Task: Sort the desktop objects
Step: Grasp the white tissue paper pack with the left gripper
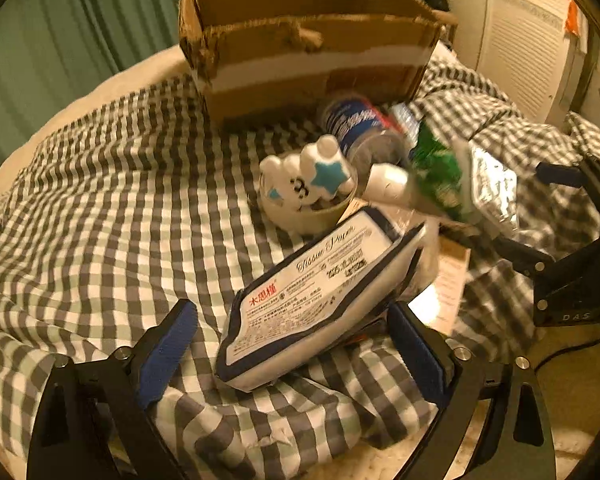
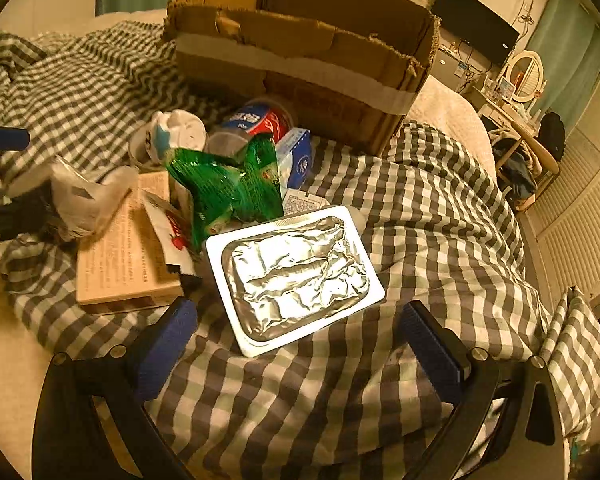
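A white and navy tissue pack (image 1: 312,292) lies tilted on the checked cloth (image 1: 100,220), between the blue pads of my left gripper (image 1: 290,308), which is open around it. A white tray with a crinkled foil lid (image 2: 296,276) lies flat on the cloth; my right gripper (image 2: 298,306) is open, its fingertips on either side of the tray's near end. The same tray (image 1: 492,188) shows at the right of the left wrist view. Behind both stands an open, torn cardboard box (image 1: 308,40) (image 2: 300,52).
A pile sits before the box: a bowl with a white star-marked toy (image 1: 308,184), a blue and red can (image 2: 260,120), a green crumpled bag (image 2: 228,188), a small blue and white carton (image 2: 300,160), a tan flat box (image 2: 120,256). A desk with a monitor (image 2: 476,28) stands far right.
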Motion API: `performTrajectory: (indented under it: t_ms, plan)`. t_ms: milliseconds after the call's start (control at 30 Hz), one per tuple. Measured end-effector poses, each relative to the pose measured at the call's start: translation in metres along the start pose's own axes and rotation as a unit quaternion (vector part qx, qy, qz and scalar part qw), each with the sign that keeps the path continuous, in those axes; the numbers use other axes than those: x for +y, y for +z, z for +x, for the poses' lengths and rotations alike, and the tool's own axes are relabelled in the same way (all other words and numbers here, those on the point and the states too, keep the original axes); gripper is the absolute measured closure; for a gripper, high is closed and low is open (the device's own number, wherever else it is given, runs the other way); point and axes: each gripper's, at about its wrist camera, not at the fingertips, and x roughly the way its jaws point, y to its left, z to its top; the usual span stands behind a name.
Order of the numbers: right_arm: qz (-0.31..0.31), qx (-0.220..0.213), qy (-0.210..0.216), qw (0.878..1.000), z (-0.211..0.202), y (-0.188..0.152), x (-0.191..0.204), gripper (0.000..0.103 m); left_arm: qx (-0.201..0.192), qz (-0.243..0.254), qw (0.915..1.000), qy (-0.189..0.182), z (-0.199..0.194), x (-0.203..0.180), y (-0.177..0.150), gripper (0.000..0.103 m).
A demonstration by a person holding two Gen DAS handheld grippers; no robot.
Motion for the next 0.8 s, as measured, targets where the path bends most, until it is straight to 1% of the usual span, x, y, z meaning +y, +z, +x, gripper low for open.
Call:
performTrajectory:
  t_ms: [33,100,133,200,233,300,333,400,467,567,667,800]
  plan:
    - [-0.003,0.004,-0.003,1.000,0.004,0.000,0.001,0.001,0.003,-0.001,1.0000,0.002,0.003,0.000,0.000,0.008]
    - [-0.007,0.010,-0.005,1.000,0.010,0.000,0.002,0.001,0.006,0.000,1.0000,0.004,0.006,-0.001,0.000,0.015]
    - [-0.008,0.014,-0.009,1.000,0.013,0.000,0.003,0.002,0.007,0.000,1.0000,0.002,0.008,-0.002,0.000,0.016]
    - [-0.008,0.019,-0.011,1.000,0.018,0.001,0.002,0.006,0.010,0.000,1.0000,0.001,0.012,-0.003,-0.001,0.025]
    - [-0.006,0.022,-0.010,1.000,0.021,0.001,0.001,0.009,0.011,0.000,0.9999,0.002,0.014,-0.003,-0.001,0.028]
    - [-0.001,0.025,-0.008,1.000,0.024,0.001,-0.001,0.017,0.018,-0.002,0.9998,-0.004,0.018,-0.003,-0.002,0.046]
    - [0.003,0.027,-0.007,1.000,0.025,0.001,-0.002,0.023,0.017,-0.002,0.9998,-0.005,0.018,-0.004,-0.002,0.048]
    - [0.013,0.028,0.005,1.000,0.026,0.000,-0.006,0.033,0.013,-0.005,0.9999,-0.008,0.016,-0.003,-0.002,0.060]
    - [0.025,0.025,0.018,0.999,0.025,0.000,-0.010,0.045,0.008,-0.012,0.9998,-0.017,0.013,0.000,-0.001,0.067]
    - [0.039,0.025,0.040,0.998,0.021,-0.001,-0.015,0.057,-0.002,-0.031,0.9991,-0.030,0.008,0.004,0.001,0.075]
    - [0.042,0.021,0.044,0.998,0.016,-0.001,-0.016,0.068,-0.008,-0.041,0.9983,-0.040,0.003,0.005,0.001,0.082]
    - [0.059,0.009,0.055,0.997,0.009,-0.002,-0.022,0.076,-0.017,-0.047,0.9975,-0.051,-0.003,0.003,0.001,0.088]
